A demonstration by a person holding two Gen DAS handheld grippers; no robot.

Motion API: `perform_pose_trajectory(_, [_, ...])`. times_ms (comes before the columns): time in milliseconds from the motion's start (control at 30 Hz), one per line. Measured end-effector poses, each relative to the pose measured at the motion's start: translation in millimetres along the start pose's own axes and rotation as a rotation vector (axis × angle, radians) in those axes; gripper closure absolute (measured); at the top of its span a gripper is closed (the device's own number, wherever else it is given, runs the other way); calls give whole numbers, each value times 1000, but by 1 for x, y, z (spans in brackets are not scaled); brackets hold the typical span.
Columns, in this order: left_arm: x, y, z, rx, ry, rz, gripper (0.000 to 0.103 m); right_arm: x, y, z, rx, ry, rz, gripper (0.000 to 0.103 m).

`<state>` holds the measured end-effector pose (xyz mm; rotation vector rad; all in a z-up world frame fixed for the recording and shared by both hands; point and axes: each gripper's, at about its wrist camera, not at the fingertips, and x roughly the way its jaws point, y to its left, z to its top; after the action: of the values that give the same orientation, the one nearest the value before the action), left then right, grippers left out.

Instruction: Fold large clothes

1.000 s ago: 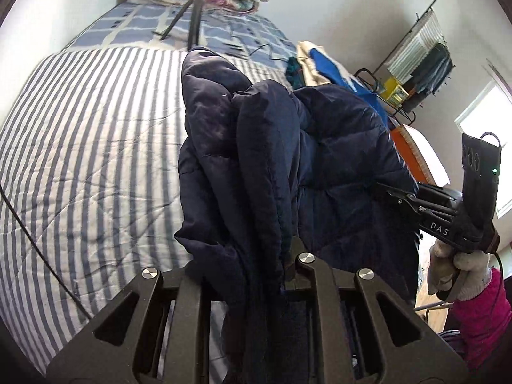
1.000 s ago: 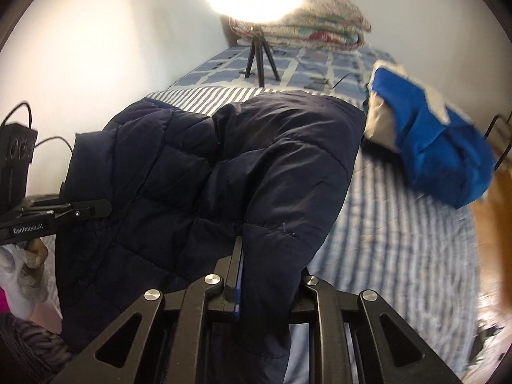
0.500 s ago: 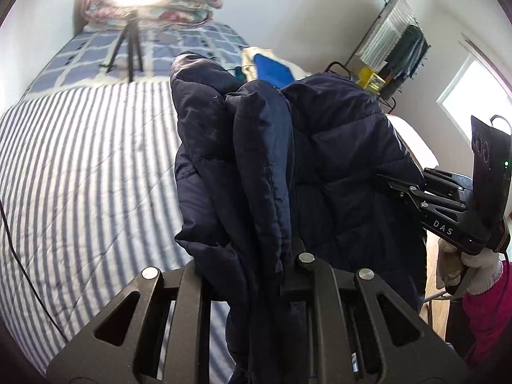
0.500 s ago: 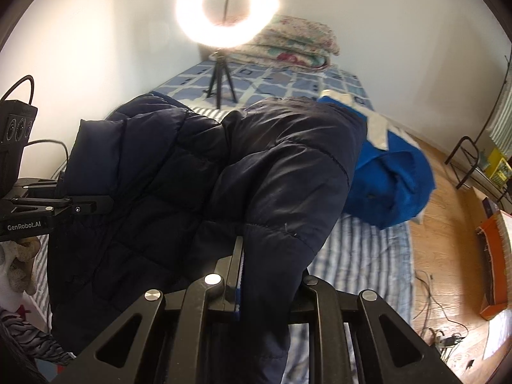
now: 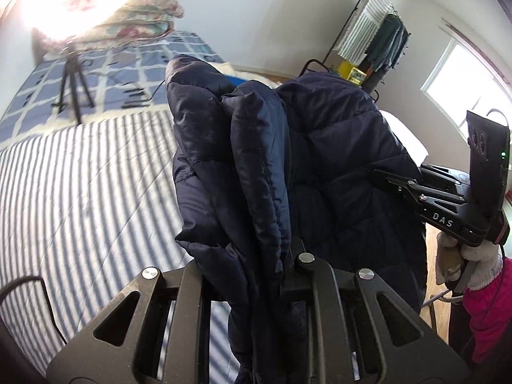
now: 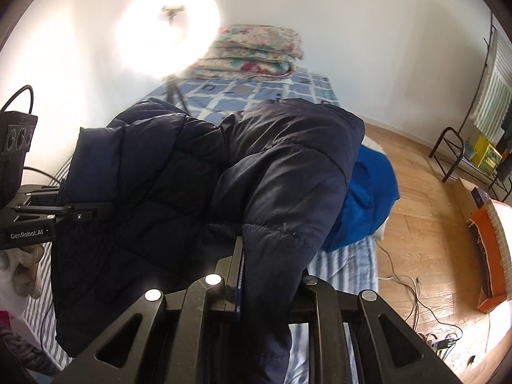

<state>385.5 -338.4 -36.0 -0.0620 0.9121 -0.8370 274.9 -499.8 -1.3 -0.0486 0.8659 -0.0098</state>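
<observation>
- Navy quilted nylon fills both views: we hold the puffer jacket (image 5: 320, 160) in the air above the striped bed cover (image 5: 80, 192), and no part of it that we can see rests on the bed.
- We judge it is held aloft so its weight pulls the padding straight and the two halves hang together, ready to be laid down as a fold.
- Our left gripper (image 5: 256, 265) pinches a thick bunched edge of the jacket; the cloth passes between its fingers and spills down over the frame.
- Our right gripper (image 6: 268, 275) clamps another edge, with cloth draped over its right finger and hanging below it.
- In the left wrist view the right gripper comes in from the side at about the same height, its tips buried in the jacket's far flank, gripped by a gloved hand (image 5: 460, 259).
- In the right wrist view the left gripper (image 6: 92, 212) shows the mirror pose, level and pointing inward at the jacket's other flank.
- So the two tools face each other across the garment, near but apart, with the jacket slung between them like a doubled sheet.
- Both cameras tilt upward enough to catch the wall and the ring light (image 6: 166, 35) on its tripod (image 5: 72, 83), so we judge the wrists are raised.
- A blue garment (image 6: 364, 201) lies on the bed's edge beneath the jacket, and folded quilts (image 6: 252, 54) sit at the head, so setting down calls for the open striped area.
</observation>
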Motion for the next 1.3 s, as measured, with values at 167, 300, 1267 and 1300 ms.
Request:
perform_pose_trajectory(167, [29,-1,38,33,-12,-41,89,14,-36,26,29,-29,-24,88])
perform_pose_trajectory(300, [53,3,63,41,-14,-68,89,31,-61,44,41,-30,-44,88])
perform_pose_trajectory(1267, [190,3,241,113,-112,39,89,147,-207,178,100,-110,-89,88])
perform_pose_trajectory(1300, [194,7,241,103,-108,40,89,154,-209,179,103,-105,-83,88])
